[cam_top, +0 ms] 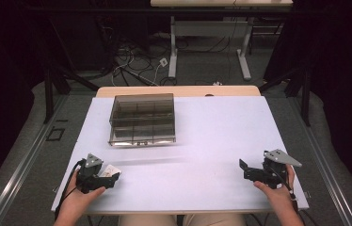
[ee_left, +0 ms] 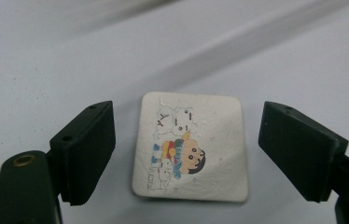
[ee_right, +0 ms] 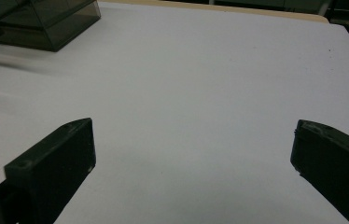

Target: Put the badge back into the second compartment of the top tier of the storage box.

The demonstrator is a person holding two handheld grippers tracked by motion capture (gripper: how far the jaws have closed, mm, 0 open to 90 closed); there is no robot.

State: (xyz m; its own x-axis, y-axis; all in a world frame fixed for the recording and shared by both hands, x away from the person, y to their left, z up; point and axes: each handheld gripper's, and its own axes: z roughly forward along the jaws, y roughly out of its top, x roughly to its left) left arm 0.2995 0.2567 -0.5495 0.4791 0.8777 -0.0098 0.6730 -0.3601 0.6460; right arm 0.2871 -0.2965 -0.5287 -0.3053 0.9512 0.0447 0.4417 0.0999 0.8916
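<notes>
A cartoon sticker [ee_left: 191,148] lies flat between the left gripper's [ee_left: 186,154] wide jaws. The right gripper [ee_right: 193,163] gapes wide over bare table [ee_right: 210,70]. A smoky compartment box [cam_top: 142,118] sits well beyond.

A white bench [cam_top: 212,141] has a wooden edge along its far side. On its far left part stands a smoky clear box [cam_top: 142,118] with inner compartments, lid shut. Near the bench's left near corner a small square card [ee_left: 191,147] lies flat, printed with a cartoon child in a striped scarf. Beyond the bench, cables [cam_top: 132,66] lie tangled on the grey floor [cam_top: 202,66] beside a white desk frame [cam_top: 209,42].
</notes>
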